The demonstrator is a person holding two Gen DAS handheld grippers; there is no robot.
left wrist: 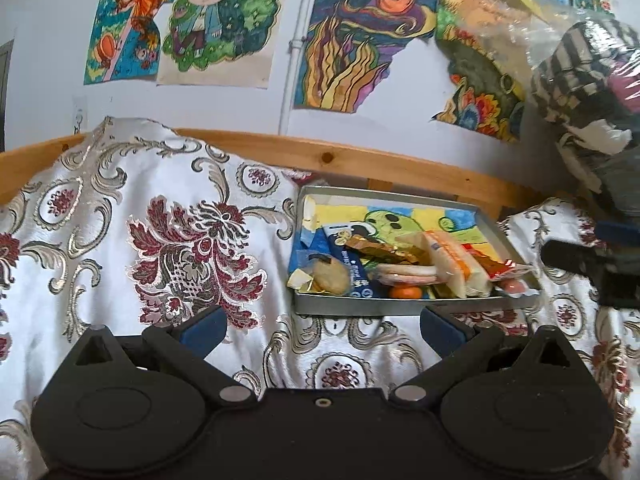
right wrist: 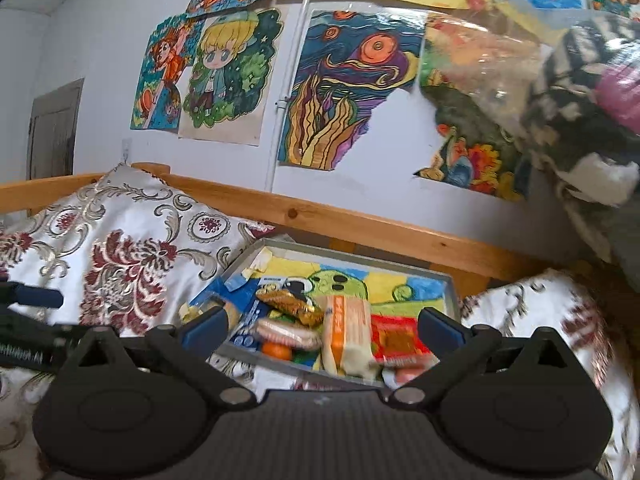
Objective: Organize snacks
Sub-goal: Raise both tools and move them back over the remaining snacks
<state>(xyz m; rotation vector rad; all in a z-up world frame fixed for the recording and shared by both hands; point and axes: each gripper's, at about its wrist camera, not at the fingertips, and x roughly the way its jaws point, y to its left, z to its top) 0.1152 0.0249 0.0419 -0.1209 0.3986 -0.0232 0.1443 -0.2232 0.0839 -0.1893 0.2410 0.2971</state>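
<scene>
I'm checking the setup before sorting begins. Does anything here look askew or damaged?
Yes. The metal tray sits tilted on the patterned cloth, with snacks heaped toward its near edge. A red packet pokes over the rim at the right corner. On the wall, the swirl drawing is torn.

White wall (left wrist: 48, 40), drawings (left wrist: 352, 40), wooden rail (left wrist: 360, 160), possibly door (right wrist: 54, 132).

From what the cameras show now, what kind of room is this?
Probably a child's bedroom: a pine wooden bed rail against the wall, a white floral brocade bedcover, and colourful hand-drawn cartoon pictures stuck on the wall.
</scene>
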